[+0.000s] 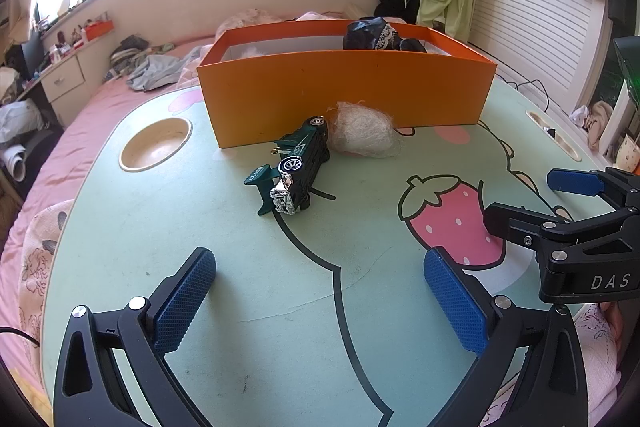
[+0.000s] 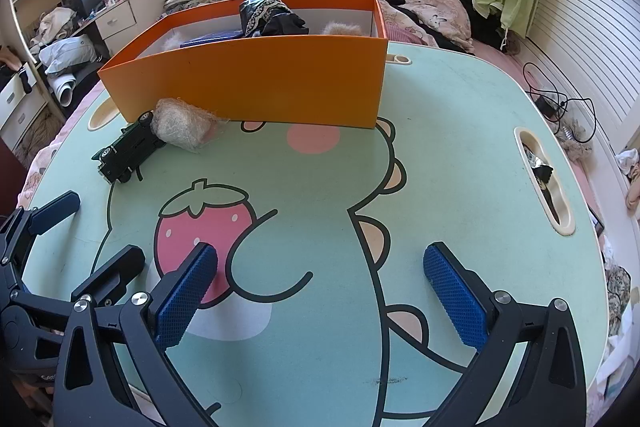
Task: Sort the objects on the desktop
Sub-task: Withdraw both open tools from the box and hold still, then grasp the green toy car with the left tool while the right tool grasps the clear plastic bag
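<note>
A pale green lap table (image 1: 168, 235) printed with a cartoon animal and a pink strawberry (image 1: 452, 223) fills both views and stands on a bed with pink bedding (image 1: 100, 107); a round cup recess (image 1: 155, 144) sits at its far left and a long slot (image 2: 544, 179) near its right edge.

At the far side of the table stands an orange box (image 1: 344, 91), open at the top, long side toward the cameras; inside it, a dark bundle with pale lace trim (image 2: 266, 11) rises above the rim, a flat blue thing (image 2: 212, 37) lies left of it, and something tan and fuzzy (image 2: 344, 28) shows at the right end.

Just in front of the box's left part lies a pale ball of stringy fibre (image 1: 364, 135), touching or nearly touching the box wall; a dark green toy car (image 1: 298, 167) lies tipped on its side against the ball's left, its wheels and underside turned up, its chrome end pointing nearer.

The left gripper (image 1: 320, 299) hangs over the near middle of the table, fingers spread wide and holding nothing, the car well ahead of it; the right gripper (image 2: 320, 299) hangs over the near right part, by the strawberry, fingers likewise spread wide and empty; each one's black frame shows at the edge of the other's view.
</note>
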Available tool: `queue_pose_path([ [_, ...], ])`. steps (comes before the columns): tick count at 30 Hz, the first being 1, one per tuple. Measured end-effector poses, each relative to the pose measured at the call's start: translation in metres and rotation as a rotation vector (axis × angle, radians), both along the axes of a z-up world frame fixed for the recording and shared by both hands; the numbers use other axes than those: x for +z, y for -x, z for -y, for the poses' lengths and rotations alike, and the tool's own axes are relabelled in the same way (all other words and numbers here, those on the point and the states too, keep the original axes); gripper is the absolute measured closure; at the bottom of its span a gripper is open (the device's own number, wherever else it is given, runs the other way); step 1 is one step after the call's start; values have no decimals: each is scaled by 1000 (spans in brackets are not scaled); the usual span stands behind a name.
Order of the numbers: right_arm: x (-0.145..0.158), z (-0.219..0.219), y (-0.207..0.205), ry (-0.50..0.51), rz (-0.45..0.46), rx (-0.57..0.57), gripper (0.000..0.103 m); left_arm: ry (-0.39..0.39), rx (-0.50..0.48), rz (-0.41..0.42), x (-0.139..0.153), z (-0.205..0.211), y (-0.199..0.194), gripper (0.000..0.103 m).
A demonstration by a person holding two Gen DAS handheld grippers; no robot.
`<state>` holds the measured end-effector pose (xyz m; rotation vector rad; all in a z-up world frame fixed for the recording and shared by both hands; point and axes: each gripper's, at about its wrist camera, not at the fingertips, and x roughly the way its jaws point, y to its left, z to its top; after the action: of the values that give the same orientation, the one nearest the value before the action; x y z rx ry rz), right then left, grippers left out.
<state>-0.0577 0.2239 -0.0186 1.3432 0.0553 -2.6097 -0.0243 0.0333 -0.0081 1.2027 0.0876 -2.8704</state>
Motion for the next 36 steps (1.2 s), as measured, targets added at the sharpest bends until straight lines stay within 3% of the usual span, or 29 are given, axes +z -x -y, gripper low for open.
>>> queue_pose_path([
  [15, 0, 0, 0, 0, 0, 1, 0, -2, 9, -2, 1, -2, -1, 0],
  [21, 0, 5, 1, -29, -6, 19, 0, -41, -17, -52, 17, 7, -5, 0],
  [25, 1, 6, 2, -28, -6, 20, 0, 5, 15, -76, 29, 20, 0, 1],
  [36, 0, 6, 2, -28, -6, 20, 0, -2, -11, 20, 30, 29, 41, 24],
])
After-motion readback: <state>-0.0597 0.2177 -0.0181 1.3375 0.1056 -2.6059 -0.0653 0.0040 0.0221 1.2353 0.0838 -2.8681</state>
